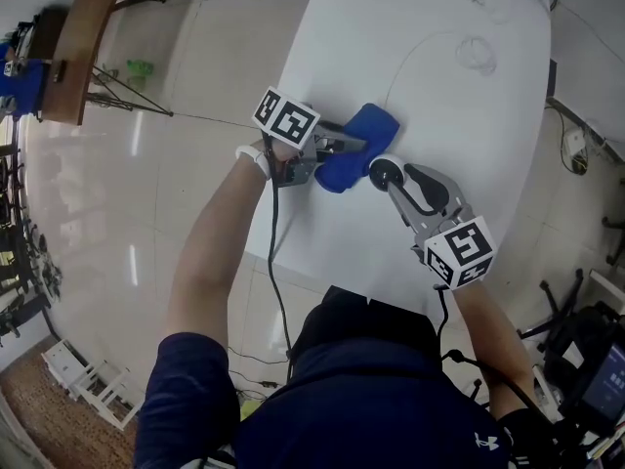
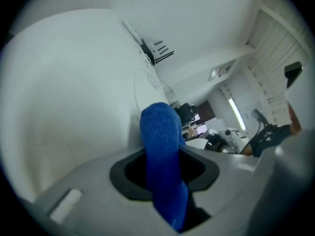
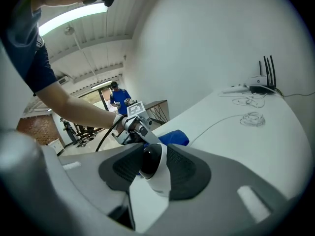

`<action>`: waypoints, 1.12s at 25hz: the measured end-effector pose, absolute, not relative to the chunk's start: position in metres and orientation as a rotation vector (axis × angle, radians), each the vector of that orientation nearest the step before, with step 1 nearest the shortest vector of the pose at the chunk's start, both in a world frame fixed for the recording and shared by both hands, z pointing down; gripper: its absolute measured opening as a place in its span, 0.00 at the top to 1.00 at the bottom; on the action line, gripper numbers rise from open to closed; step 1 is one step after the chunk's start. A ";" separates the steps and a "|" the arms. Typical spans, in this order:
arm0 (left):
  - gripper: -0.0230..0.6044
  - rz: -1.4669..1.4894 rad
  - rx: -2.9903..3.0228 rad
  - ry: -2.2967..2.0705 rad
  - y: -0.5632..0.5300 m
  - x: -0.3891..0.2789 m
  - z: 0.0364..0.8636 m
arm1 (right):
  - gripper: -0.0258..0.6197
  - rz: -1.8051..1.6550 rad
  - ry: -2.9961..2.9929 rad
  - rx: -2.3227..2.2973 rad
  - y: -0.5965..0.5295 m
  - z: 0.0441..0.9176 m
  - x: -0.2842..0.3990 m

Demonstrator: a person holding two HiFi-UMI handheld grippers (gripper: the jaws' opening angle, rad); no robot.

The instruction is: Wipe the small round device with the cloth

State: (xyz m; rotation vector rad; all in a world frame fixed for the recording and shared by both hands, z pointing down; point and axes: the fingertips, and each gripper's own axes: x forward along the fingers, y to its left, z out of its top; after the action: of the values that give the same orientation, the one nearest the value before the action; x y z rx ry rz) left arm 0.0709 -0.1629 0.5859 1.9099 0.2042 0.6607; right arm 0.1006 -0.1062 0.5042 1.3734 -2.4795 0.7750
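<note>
Fingers of left gripper (image 1: 344, 148) clamp blue cloth (image 1: 377, 125); right gripper (image 1: 398, 179) fingers grip the round device (image 3: 150, 164).

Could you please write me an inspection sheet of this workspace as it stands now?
Surface: white table, glossy, no spills seen.
Job's things: blue cloth and small round device, white with a dark face, close together near the table's edge; contact between them cannot be told.
Clutter: router with antennas at the far end.
Grippers: left gripper shut on the cloth; right gripper shut on the device.
Cables: thin cable ending in a loose coil; black lead hanging from the left gripper.
Surroundings: tiled floor, wooden rail, another person far off.
</note>
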 end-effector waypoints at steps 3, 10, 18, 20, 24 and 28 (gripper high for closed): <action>0.75 0.720 1.981 0.188 -0.156 0.073 0.579 | 0.72 0.761 -2.466 1.363 -0.104 0.506 0.100; 0.75 0.825 2.444 0.012 -0.148 0.067 0.508 | 0.72 0.735 -2.460 1.335 -0.102 0.507 0.091; 0.74 0.798 2.895 -0.437 -0.101 0.079 0.475 | 0.72 0.756 -2.452 1.348 -0.110 0.510 0.105; 0.74 0.747 2.891 -0.557 -0.098 0.080 0.485 | 0.72 0.763 -2.451 1.358 -0.111 0.509 0.107; 0.74 0.502 2.663 -0.683 -0.117 0.065 0.498 | 0.72 0.764 -2.453 1.364 -0.113 0.507 0.107; 0.74 0.255 2.323 -0.659 -0.136 0.051 0.508 | 0.72 0.768 -2.455 1.364 -0.113 0.503 0.106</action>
State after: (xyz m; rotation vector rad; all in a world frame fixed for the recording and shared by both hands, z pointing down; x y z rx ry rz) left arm 0.0508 -0.1364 0.5078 2.3227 -0.6592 0.2549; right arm 0.1058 -0.1125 0.5027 1.3641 -2.4553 0.7676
